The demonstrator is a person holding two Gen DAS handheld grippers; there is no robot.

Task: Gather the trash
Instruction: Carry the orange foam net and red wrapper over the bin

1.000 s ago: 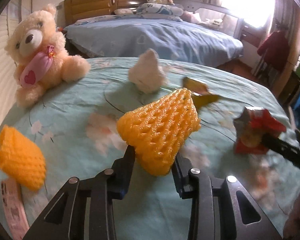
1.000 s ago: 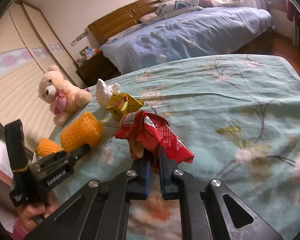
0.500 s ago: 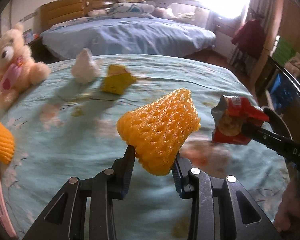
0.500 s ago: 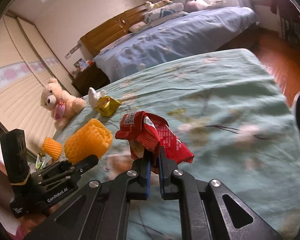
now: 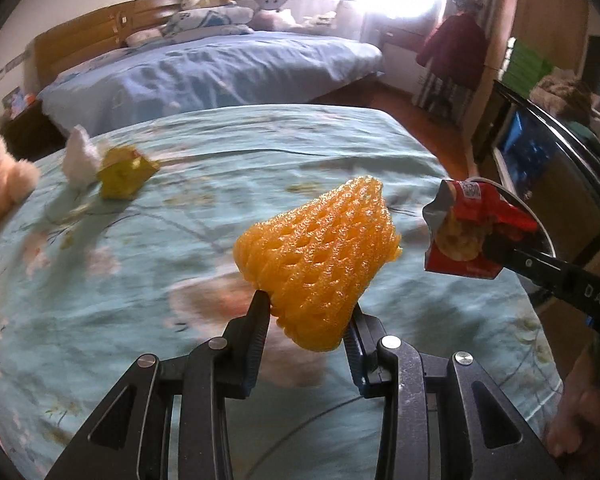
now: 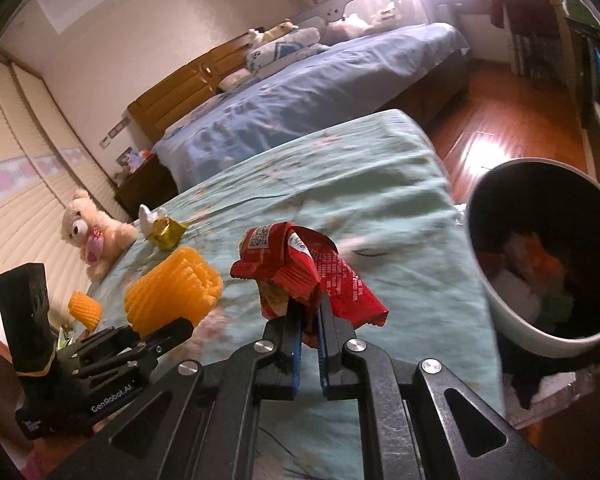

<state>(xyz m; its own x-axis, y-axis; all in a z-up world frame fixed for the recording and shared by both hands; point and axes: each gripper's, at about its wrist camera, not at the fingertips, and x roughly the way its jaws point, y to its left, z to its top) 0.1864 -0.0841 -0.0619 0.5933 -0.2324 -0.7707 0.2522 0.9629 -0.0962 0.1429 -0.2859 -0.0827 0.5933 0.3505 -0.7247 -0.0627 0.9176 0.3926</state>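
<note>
My left gripper is shut on an orange foam fruit net and holds it above the teal floral bedspread. My right gripper is shut on a crumpled red snack wrapper, also lifted; the wrapper shows in the left wrist view. A round trash bin with trash inside stands on the floor to the right of the bed. A yellow wrapper, a white tissue and a second orange net lie on the bedspread.
A cream teddy bear sits at the bed's far left. A second bed with blue bedding stands behind. Wooden floor and shelving lie to the right.
Both grippers have swung right with their loads, away from the teddy bear. The trash bin has come into the right wrist view.
</note>
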